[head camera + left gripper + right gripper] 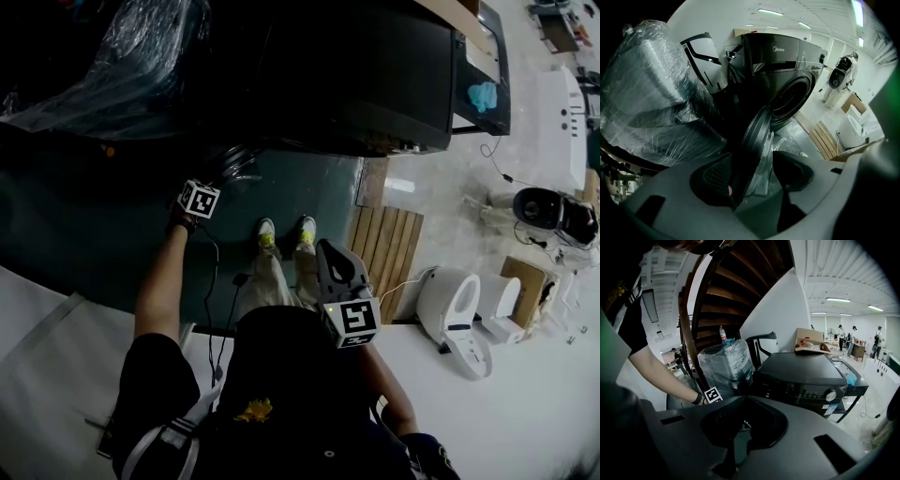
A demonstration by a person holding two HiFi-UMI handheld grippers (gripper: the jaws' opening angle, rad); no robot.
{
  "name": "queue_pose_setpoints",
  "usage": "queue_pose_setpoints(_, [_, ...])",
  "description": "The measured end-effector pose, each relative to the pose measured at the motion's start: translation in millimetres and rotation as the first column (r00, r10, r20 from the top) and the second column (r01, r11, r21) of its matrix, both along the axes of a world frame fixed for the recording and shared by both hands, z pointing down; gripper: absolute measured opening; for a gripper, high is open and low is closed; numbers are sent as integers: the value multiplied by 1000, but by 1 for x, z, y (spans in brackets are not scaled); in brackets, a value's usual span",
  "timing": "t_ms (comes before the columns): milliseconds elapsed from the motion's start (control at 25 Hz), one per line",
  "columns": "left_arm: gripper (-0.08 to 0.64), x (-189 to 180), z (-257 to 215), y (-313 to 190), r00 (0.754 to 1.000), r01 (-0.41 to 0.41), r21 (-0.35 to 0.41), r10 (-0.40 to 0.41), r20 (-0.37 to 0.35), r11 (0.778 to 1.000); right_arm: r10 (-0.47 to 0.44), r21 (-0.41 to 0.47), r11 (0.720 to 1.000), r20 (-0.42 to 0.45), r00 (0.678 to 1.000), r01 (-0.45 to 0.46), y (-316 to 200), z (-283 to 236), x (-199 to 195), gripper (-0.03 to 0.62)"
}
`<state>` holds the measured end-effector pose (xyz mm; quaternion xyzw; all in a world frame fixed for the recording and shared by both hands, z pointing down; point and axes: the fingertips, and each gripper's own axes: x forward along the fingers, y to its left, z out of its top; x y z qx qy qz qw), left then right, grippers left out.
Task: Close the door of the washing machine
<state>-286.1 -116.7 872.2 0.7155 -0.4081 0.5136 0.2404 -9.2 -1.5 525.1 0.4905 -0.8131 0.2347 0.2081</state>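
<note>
Currently I am holding my left gripper (754, 176) with its jaws wide apart, straddling the rim of the door (757, 131) without clamping it. That door is standing well open, swung out from the washing machine (787, 70), so I am judging the whole swing shut as yet to do. My right gripper (739, 426) is hanging aside, jaws together, carrying nothing.
</note>
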Motion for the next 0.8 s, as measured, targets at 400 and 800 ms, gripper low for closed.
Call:
queue_pose_setpoints(400, [287, 31, 7, 48, 998, 32, -85, -36, -48, 996, -20, 24, 1000, 9, 1000, 19, 0, -9, -1, 26])
queue_pose_setpoints(800, [287, 70, 0, 75, 992, 55, -125, -69, -104, 991, -4, 40, 999, 15, 1000, 3, 6, -18, 15, 26])
